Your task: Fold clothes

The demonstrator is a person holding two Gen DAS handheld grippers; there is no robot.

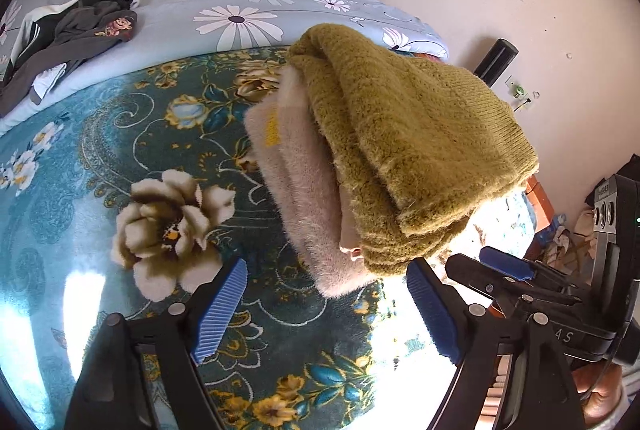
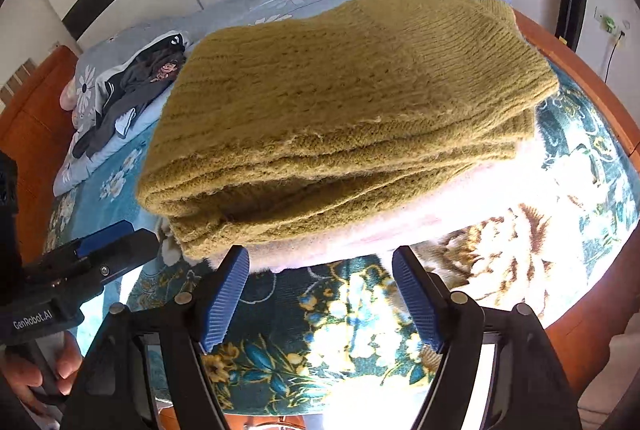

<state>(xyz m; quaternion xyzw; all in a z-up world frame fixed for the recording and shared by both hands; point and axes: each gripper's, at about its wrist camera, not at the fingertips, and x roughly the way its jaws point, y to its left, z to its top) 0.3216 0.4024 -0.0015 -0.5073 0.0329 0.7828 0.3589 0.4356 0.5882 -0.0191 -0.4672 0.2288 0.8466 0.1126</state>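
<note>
A folded olive-green knit sweater (image 1: 404, 150) (image 2: 340, 102) lies on top of a folded pale pink fuzzy garment (image 1: 304, 190) (image 2: 360, 234) on the teal floral blanket (image 1: 100, 170). In the left wrist view, my left gripper (image 1: 328, 310) stands open just short of the stack's near end, holding nothing. In the right wrist view, my right gripper (image 2: 320, 294) is open too, its blue pads (image 2: 224, 298) just below the stack's long edge and off the cloth. Each gripper shows in the other's view: the right gripper (image 1: 508, 270) and the left gripper (image 2: 104, 246).
A heap of dark and white clothes (image 1: 76, 34) (image 2: 132, 86) lies at the back on a blue daisy quilt (image 1: 240, 2). The orange wooden bed frame (image 2: 592, 86) runs along the right. A hand (image 2: 40, 370) holds the left gripper's handle. Sunlight glares on the blanket's near right part.
</note>
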